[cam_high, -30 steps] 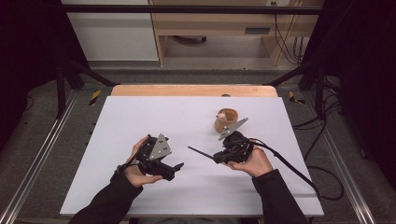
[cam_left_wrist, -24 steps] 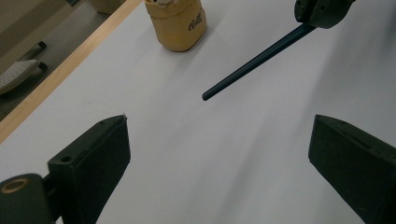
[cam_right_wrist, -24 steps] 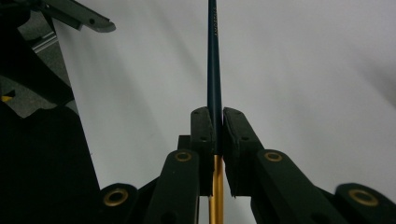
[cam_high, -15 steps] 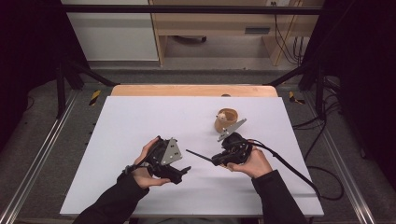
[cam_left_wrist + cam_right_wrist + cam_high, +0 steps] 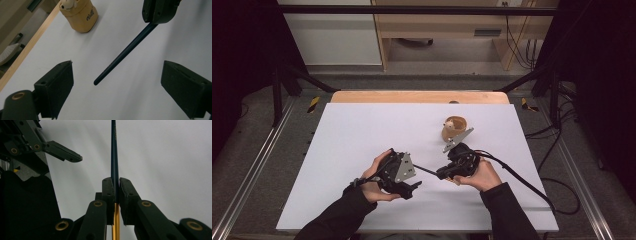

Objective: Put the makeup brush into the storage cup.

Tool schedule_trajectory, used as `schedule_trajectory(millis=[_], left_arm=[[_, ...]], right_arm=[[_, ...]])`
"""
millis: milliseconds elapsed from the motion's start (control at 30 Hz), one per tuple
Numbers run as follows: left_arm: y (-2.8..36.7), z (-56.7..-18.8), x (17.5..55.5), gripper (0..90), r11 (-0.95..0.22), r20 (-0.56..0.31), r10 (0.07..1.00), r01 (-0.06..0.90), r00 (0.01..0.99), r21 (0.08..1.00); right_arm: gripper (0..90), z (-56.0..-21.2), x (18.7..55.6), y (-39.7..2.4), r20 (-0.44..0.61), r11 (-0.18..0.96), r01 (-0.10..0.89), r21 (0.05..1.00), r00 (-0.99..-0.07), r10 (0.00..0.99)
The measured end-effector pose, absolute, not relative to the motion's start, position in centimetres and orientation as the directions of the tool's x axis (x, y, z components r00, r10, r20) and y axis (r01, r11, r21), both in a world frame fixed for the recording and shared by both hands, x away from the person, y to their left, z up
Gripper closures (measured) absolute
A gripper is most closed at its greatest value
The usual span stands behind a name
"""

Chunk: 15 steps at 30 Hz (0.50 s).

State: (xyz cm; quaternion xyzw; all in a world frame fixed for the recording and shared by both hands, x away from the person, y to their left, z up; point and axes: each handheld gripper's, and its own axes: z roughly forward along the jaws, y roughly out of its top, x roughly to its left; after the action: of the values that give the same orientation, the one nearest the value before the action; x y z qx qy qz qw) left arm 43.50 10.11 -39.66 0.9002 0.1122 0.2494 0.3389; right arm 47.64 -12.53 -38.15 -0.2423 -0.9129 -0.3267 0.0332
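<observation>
Dark blue pen [image 5: 114,150] pinched by right tongs [image 5: 115,185], left tongs [image 5: 117,80] spread, closing slightly, nothing gripped

A white table [image 5: 362,145] carries the scene, its top plain and smooth, with a strip of light wood [image 5: 417,96] along the far edge. Directly on it, toward the far right, stands a small tan container [image 5: 454,129] with lettering on its side and a little pale animal figure on top. It stands upright on the white surface.
</observation>
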Motion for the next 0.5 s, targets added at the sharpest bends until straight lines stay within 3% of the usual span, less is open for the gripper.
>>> schedule_trajectory(millis=[500], left_arm=[[8.3, -40.4, 43.3, 15.8, -0.804, 0.443, 0.268, -0.054, 0.856, 0.592]], right_arm=[[83.4, -38.3, 47.5, -12.4, 0.238, 0.670, 0.462, 0.582, -0.884, 0.402]])
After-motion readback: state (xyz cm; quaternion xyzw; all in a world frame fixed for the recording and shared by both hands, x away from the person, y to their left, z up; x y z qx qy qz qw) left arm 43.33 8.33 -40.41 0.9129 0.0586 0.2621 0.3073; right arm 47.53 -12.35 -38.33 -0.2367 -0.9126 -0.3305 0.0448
